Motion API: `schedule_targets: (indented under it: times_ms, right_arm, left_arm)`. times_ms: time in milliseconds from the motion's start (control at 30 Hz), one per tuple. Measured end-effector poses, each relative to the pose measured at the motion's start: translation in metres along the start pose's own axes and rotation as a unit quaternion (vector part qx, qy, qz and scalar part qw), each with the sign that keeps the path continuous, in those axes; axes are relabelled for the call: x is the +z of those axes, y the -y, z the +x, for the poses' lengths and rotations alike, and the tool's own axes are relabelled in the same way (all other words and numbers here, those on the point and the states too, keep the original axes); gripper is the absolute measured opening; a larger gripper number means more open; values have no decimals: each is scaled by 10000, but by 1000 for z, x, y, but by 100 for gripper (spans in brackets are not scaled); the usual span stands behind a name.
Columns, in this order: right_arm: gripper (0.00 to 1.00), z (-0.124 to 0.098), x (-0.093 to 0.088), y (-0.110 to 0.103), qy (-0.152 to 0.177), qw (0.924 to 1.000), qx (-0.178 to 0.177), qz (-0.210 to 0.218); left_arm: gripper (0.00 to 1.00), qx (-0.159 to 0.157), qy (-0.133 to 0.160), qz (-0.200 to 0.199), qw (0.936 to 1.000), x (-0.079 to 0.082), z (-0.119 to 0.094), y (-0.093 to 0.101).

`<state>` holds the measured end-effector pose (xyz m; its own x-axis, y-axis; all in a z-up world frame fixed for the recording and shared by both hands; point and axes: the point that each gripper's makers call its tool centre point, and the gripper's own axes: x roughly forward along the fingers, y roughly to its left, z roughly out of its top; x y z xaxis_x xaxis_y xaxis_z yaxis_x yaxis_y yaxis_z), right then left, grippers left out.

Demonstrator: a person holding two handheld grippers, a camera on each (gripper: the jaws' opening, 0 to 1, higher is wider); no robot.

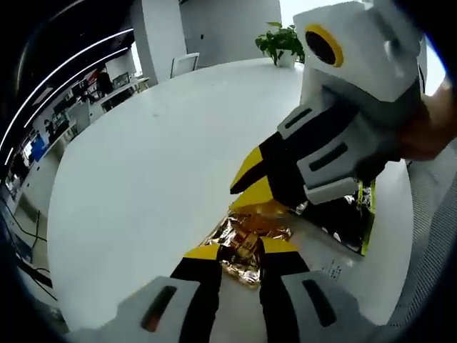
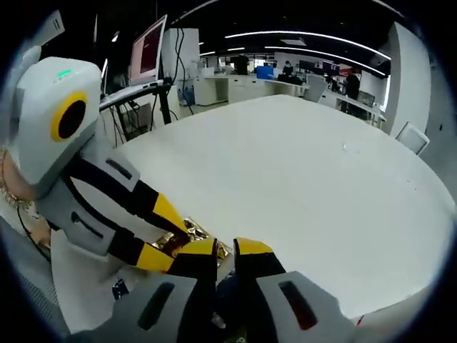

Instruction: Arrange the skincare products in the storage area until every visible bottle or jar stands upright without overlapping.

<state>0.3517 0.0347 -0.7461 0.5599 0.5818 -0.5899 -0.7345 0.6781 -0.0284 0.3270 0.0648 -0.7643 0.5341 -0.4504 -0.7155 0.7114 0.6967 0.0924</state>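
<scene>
A crinkled gold foil packet (image 1: 243, 239) lies on the white round table (image 1: 157, 164), and my left gripper (image 1: 241, 250) has its yellow-tipped jaws closed on either side of it. From the upper right comes my right gripper (image 1: 257, 184), its tips close together and touching the packet's far edge. In the right gripper view the gold packet (image 2: 187, 239) sits between the left gripper's fingertips (image 2: 170, 211). My right gripper (image 2: 228, 250) stands just beside it with a narrow gap between its jaws. Something dark shows low in that gap, and what it holds is hidden.
A black flat pack with a yellow-green edge (image 1: 353, 221) lies behind the right gripper near the table's edge. A potted plant (image 1: 282, 43) stands at the table's far side. Desks and a monitor (image 2: 148, 50) stand beyond the white table (image 2: 300, 171).
</scene>
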Motion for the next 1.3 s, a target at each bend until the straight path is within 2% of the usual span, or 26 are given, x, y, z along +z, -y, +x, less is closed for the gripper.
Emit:
schedule_targets:
  times_ms: [133, 467, 900, 1100, 1300]
  right_arm:
    - [20, -1, -1, 4, -9, 10000, -69, 51]
    - [21, -7, 2, 9, 25, 9997, -122, 207]
    - [24, -10, 9, 9, 123, 9998, -78, 149]
    - [29, -24, 12, 5, 163, 9997, -44, 161]
    - [35, -42, 18, -2, 338, 9993, 24, 174]
  left_arm:
    - [23, -17, -10, 25, 10000, 1, -1, 1]
    - [25, -1, -91, 60, 9999, 1, 0, -2]
    - [29, 50, -12, -83, 10000, 9, -11, -4]
    - [36, 113, -45, -4, 9999, 12, -20, 0]
    - [42, 145, -22, 42, 9999, 16, -35, 6]
